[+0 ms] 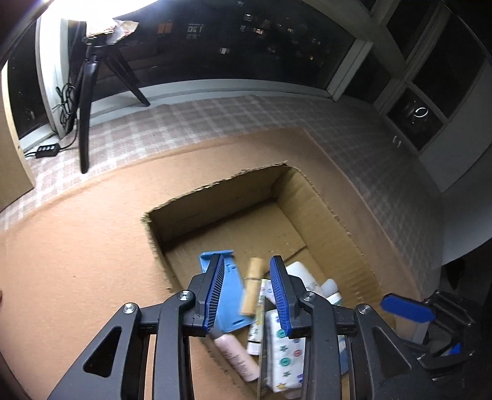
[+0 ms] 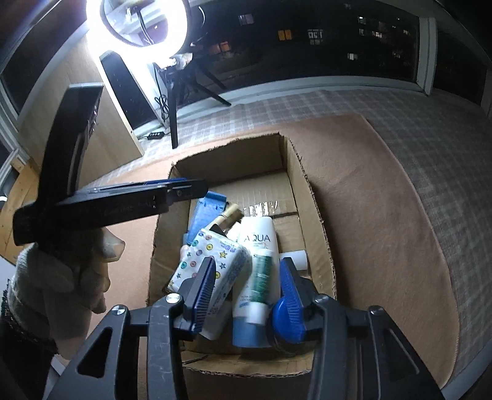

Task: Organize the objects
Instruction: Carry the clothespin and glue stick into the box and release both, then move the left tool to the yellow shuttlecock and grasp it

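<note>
An open cardboard box (image 1: 307,190) (image 2: 295,172) holds several toiletries. My left gripper (image 1: 247,261) hovers open over its near end, above a blurred tan roll (image 1: 252,289) that hangs free between the fingers, touching neither. Below lie a blue plastic piece (image 1: 229,295), a pink bottle (image 1: 236,354) and a patterned tissue pack (image 1: 284,347). My right gripper (image 2: 247,264) is open above a small green-and-white tube (image 2: 261,277) that lies on a white AQUA tube (image 2: 258,237); the tissue pack (image 2: 212,255) is at its left finger. The left gripper's body (image 2: 123,203) crosses the right wrist view.
The box stands on a brown felt mat (image 1: 77,261) over a checked cloth (image 1: 215,117). A black tripod (image 1: 89,92) with a ring light (image 2: 138,21) stands at the back left by dark windows. A gloved hand (image 2: 61,277) shows at left.
</note>
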A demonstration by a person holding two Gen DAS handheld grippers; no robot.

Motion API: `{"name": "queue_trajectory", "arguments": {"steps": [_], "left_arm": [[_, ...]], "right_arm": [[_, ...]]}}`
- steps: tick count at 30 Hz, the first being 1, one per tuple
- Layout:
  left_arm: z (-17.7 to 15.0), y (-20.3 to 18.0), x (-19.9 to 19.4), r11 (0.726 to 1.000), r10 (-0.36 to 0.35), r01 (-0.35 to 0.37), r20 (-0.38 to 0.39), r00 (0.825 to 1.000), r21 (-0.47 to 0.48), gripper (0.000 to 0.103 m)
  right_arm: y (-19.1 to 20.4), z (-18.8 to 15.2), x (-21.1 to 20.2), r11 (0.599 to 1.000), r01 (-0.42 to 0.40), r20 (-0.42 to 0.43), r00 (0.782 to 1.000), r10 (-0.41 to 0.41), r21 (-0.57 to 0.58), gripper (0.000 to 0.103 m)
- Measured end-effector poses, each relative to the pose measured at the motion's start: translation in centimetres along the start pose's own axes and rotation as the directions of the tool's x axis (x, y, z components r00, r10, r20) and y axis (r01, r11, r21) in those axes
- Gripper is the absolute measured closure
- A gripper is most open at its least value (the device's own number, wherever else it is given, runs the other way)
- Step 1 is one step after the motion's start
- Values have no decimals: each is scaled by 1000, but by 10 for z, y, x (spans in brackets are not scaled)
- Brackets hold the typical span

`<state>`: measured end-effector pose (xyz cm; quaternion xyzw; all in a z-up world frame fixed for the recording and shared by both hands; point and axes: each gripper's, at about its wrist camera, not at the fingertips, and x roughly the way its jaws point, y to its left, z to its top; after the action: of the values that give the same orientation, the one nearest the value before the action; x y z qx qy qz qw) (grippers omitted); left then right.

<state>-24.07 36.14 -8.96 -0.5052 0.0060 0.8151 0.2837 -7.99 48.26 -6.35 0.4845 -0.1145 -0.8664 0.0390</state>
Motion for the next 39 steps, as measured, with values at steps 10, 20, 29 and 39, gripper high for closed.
{"name": "queue_trajectory", "arguments": {"steps": [10,20,29,39], "left_arm": [[-10,39,-28,996,80,-80,17,997,-37,60],[-45,113,-66,975,178,-175,13,984,-138,53],[-84,195,-112,933,275,-263,12,961,-247,51],[-107,306,-148,846,351,-311,14,936,-433,51]], "right_arm": [[24,-5,-6,1000,-24,6,1000,24,-10,57],[66,-14,-1,996,-78,-10,997,77,-42,54],[115,-10,15,988,-117,-39,993,114,-96,54],[160,-19,37,983,-123,-103,989,109,-139,54]]}}
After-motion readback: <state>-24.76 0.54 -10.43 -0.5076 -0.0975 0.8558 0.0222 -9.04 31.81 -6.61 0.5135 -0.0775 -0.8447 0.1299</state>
